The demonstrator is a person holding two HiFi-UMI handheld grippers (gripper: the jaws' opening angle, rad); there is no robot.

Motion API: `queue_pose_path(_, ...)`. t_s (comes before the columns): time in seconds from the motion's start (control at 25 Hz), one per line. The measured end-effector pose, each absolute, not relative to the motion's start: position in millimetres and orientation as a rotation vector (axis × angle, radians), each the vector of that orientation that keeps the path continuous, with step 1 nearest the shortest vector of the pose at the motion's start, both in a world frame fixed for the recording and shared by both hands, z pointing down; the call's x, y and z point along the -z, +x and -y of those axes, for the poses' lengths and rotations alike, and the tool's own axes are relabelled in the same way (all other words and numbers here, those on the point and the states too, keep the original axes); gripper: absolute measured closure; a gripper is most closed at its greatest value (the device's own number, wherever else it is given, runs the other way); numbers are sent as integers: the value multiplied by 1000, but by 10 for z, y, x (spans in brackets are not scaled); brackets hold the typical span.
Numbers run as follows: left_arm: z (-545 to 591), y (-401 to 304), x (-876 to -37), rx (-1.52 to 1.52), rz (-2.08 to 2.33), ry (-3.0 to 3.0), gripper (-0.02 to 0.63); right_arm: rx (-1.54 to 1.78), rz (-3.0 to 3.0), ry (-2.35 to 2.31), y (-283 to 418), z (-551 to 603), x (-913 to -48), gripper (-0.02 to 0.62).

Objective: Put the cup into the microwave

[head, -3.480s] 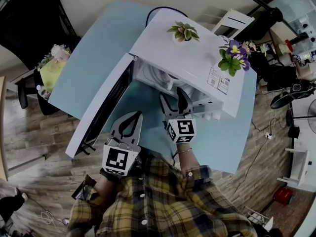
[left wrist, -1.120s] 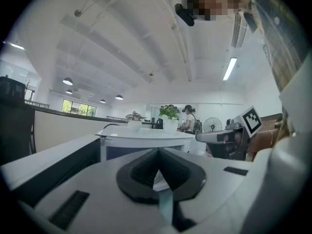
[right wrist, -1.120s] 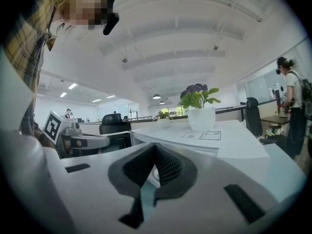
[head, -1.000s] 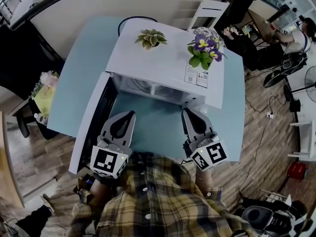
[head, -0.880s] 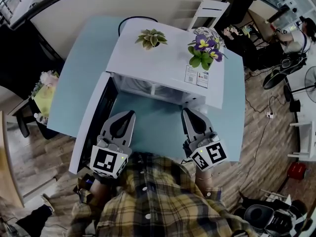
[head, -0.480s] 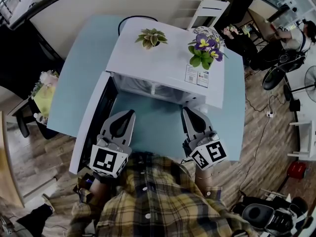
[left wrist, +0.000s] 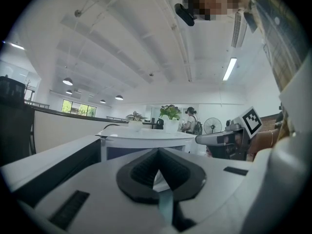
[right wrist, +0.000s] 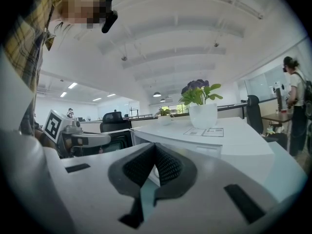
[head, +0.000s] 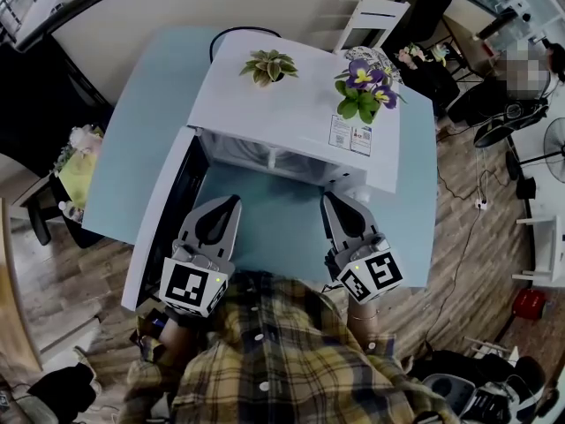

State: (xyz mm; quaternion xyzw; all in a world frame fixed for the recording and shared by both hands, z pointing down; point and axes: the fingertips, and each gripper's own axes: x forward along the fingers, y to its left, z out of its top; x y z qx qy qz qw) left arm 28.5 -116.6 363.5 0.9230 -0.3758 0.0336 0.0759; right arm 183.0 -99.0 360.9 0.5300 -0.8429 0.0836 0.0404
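White microwave [head: 284,117], door [head: 161,230] open

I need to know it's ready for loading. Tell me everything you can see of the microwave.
The microwave is a white box standing on the pale blue table. Its door, with a dark window, is swung wide open to the head view's left. A small succulent, a purple-flowered plant and a printed label sit on its top. Its inside is mostly hidden from above.

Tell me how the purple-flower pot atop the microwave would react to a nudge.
The purple-flower pot probably tips easily: its foliage spreads wider than the white pot. It likely slides, as the microwave top looks smooth.
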Motion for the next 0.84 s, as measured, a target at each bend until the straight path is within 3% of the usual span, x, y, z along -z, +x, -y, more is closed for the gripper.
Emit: queue_pose_path(0.84, 1112, 325, -3634, -111, 1123, 2769, 614, -265, 2561, 1647, 1891, 938, -3641, 594)
